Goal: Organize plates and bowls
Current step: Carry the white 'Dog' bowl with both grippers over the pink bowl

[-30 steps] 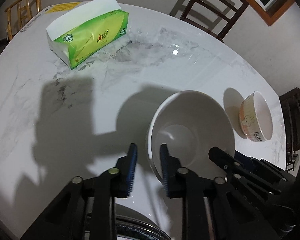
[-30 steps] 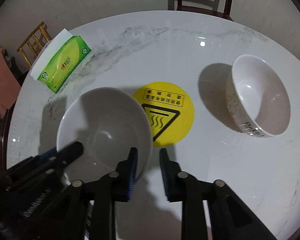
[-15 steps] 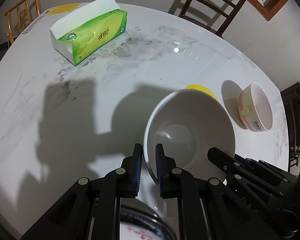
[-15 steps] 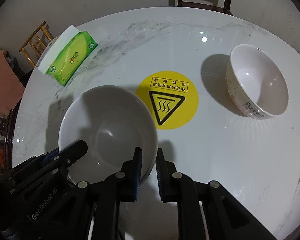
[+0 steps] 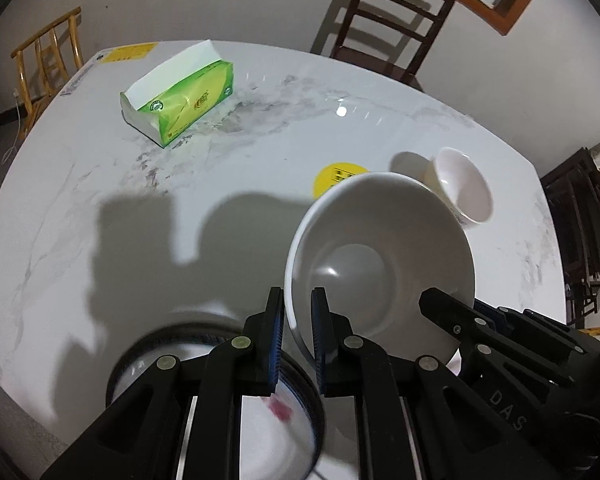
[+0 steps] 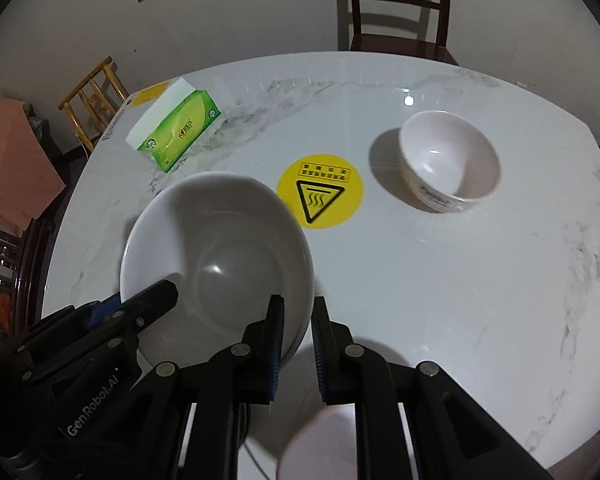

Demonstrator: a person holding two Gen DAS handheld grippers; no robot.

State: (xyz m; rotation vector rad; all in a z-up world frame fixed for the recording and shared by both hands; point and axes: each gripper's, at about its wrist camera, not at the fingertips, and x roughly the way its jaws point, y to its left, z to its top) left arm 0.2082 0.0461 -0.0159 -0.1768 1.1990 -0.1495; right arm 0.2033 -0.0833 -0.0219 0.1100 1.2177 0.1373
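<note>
A large white bowl (image 5: 380,256) sits at lower centre of both views, held above the white marble counter (image 5: 80,200). The left gripper (image 5: 296,336) has its fingers clamped on the bowl's left rim; the right gripper (image 6: 296,344) has its fingers clamped on the opposite rim. A smaller white bowl (image 6: 450,160) stands at right, beside a yellow warning sticker (image 6: 320,192). A green tissue pack (image 5: 178,106) lies upper left.
</note>
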